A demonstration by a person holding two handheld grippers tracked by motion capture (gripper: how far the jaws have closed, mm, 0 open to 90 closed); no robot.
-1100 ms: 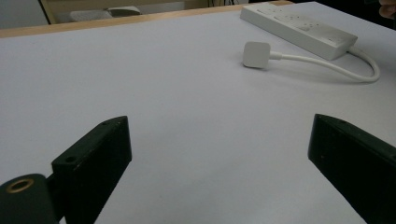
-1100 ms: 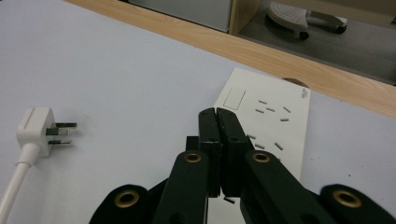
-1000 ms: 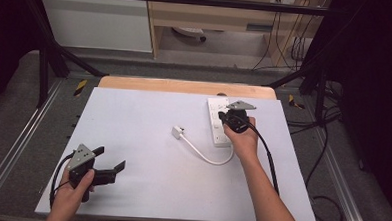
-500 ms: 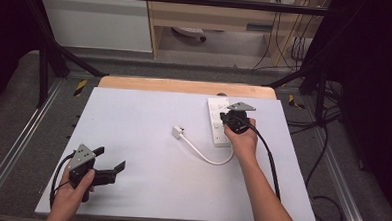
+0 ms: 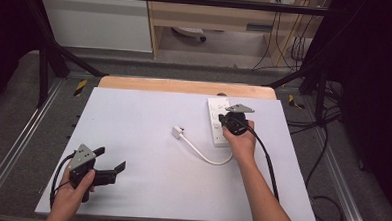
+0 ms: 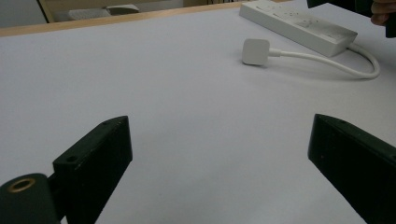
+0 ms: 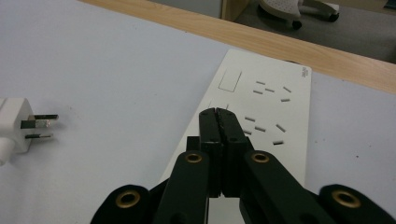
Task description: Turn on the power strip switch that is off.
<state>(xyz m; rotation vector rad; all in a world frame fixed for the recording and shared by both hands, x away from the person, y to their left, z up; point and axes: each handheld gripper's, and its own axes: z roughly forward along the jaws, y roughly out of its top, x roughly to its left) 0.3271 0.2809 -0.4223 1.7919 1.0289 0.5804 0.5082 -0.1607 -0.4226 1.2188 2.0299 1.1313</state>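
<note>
A white power strip (image 5: 217, 120) lies at the back right of the white table, its sockets (image 7: 268, 109) facing up. Its white cable (image 5: 204, 155) curves forward and left to a white plug (image 5: 177, 132), which lies on its side with metal prongs showing (image 7: 39, 122). My right gripper (image 5: 222, 122) is over the strip's near part, jaws shut together with nothing between them (image 7: 218, 113). Whether the tips touch the strip I cannot tell. My left gripper (image 5: 109, 162) rests near the front left corner, jaws wide open, empty; the plug (image 6: 255, 51) and strip (image 6: 299, 25) lie well beyond it.
The white board (image 5: 146, 163) lies on a wooden table whose edge (image 5: 185, 86) shows at the back. Metal frame rails (image 5: 12, 147) run along both sides. Cables (image 5: 325, 196) trail on the floor at right.
</note>
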